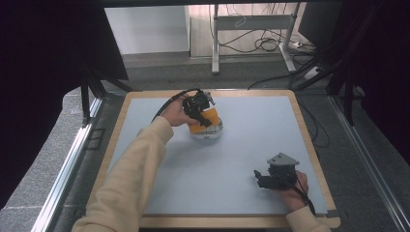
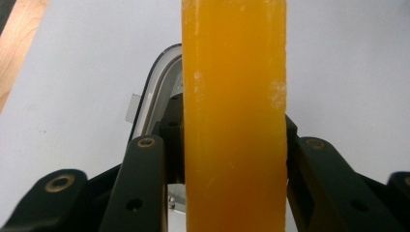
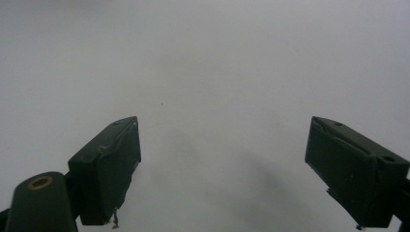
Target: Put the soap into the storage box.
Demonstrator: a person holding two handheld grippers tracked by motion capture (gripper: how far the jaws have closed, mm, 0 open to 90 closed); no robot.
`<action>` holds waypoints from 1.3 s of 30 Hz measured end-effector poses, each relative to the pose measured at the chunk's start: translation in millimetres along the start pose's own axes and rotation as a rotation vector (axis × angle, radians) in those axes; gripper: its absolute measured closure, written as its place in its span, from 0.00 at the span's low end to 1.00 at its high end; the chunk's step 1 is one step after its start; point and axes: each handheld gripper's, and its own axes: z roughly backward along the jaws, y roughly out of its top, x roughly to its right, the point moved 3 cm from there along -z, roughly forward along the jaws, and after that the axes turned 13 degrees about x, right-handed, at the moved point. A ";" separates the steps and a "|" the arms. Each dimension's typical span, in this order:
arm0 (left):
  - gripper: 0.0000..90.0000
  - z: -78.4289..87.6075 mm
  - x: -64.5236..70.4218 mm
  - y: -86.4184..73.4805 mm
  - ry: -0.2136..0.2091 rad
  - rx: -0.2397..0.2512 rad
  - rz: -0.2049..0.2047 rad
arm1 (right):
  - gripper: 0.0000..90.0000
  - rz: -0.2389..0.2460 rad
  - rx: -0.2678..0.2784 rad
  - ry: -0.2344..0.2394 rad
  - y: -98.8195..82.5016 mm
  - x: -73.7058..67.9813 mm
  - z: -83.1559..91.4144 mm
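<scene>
Nearest the person, the right gripper (image 1: 265,178) is held low over the pale tabletop (image 1: 251,140), close to its near right edge, and its fingers (image 3: 109,164) are seen spread wide apart with nothing between them; bare surface lies ahead of them and to either side, so open room is left there. Between the two grippers a broad stretch of the tabletop is left free. Farther off, near the far edge, the left gripper (image 1: 202,116) is held by the left hand (image 1: 175,112), and an orange block (image 2: 234,116) is pinched upright between its fingers (image 2: 145,179), pressed on both flat sides. Just behind and below the block, beyond the fingertips, a white rounded dish (image 1: 208,132) with a grey rim is seen resting on the tabletop. No writing or label can be read on any of these. Beyond the wooden border of the tabletop, a metal frame (image 1: 251,29) and loose cables (image 1: 263,44) are seen on the floor.
</scene>
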 end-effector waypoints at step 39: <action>0.69 -41.9 -14.3 -7.2 -0.098 -0.093 -0.106 | 0.14 -0.014 -0.011 -0.013 -3.1 5.5 -1.1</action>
